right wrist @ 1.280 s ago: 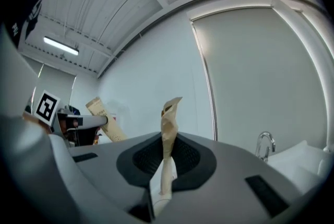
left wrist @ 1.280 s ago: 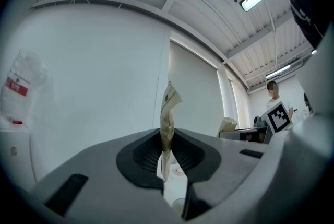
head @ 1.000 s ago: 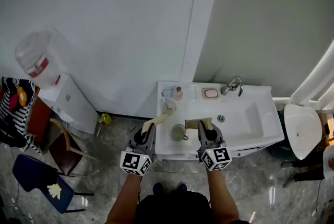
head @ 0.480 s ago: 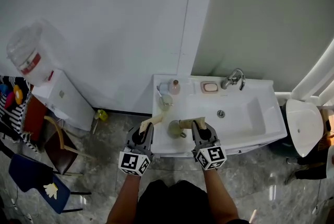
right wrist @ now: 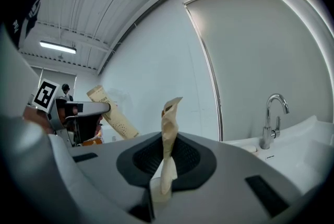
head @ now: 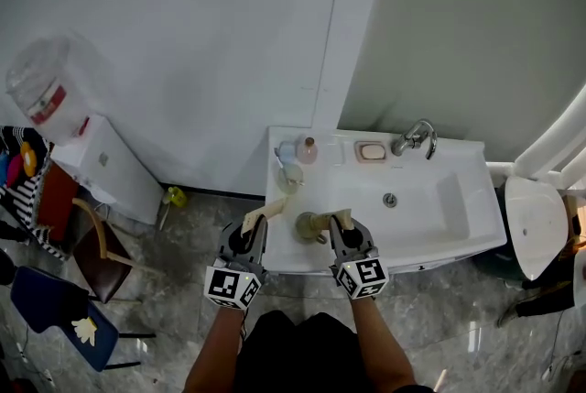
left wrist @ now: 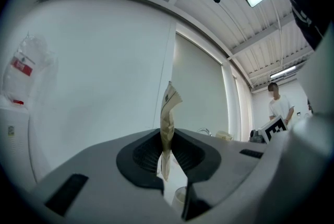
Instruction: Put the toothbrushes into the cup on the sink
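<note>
A greenish cup [head: 309, 224] stands on the white sink's [head: 458, 240] front left rim. My left gripper [head: 249, 233] is shut on a paper-wrapped toothbrush [head: 264, 212] that points up and right, just left of the sink's edge. My right gripper [head: 343, 230] is shut on a second wrapped toothbrush [head: 332, 217], whose tip lies at the cup's right side. In the left gripper view the wrapper [left wrist: 168, 110] stands pinched between the jaws. The right gripper view shows its own wrapper [right wrist: 169, 134] pinched upright, with the other toothbrush [right wrist: 113, 114] at the left.
A faucet [head: 415, 139], a soap dish [head: 370, 151], a small bottle [head: 309, 148] and another cup [head: 290, 175] stand along the sink's back and left. A toilet [head: 535, 223] is at the right. A water dispenser [head: 98, 165] and chairs [head: 53, 323] are at the left.
My right gripper has moved left along the sink's front, bringing its toothbrush from right of the cup up to it. The left gripper has hardly moved.
</note>
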Available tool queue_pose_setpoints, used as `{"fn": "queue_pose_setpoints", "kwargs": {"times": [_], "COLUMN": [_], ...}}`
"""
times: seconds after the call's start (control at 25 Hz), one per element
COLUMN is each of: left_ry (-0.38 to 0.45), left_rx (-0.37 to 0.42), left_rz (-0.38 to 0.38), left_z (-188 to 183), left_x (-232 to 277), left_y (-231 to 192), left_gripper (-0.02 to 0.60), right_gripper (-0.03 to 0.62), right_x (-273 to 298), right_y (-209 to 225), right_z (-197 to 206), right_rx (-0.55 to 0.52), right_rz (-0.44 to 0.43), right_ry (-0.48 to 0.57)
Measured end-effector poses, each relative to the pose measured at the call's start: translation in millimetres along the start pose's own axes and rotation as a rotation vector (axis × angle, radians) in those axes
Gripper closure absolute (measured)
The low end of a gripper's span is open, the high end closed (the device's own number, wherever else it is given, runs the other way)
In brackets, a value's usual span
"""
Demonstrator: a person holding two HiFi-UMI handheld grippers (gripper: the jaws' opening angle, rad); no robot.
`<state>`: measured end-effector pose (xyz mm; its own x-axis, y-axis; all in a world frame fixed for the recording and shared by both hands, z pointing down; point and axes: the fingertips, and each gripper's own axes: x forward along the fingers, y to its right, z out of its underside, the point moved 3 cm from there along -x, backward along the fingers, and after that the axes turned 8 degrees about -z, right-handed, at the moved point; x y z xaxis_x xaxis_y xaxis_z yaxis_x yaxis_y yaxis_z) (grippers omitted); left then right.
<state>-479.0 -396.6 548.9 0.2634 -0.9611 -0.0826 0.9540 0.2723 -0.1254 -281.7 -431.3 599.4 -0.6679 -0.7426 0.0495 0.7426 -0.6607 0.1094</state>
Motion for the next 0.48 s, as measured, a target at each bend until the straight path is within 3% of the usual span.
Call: {"fn": "queue_pose_setpoints", "kwargs": {"times": [0.24,0.48], "left_ry": [-0.007,-0.009], "left_rx": [0.001,0.003], "left_rz": [0.004,0.022], "left_z": [2.9,2.8], "left_x": [3.1,7.8], "left_y": [-1.3,4.3], "left_gripper": [0.514,0.514], "right_gripper": [0.545,0.544], "right_x": [8.0,5.9], "right_y": [-1.0,5.5], "right_z": [14.4,17.8], "right_rx": [-0.075,-0.027], "right_rz": [-0.004,-0.008], "right_ry": [-0.065,-0.035]}}
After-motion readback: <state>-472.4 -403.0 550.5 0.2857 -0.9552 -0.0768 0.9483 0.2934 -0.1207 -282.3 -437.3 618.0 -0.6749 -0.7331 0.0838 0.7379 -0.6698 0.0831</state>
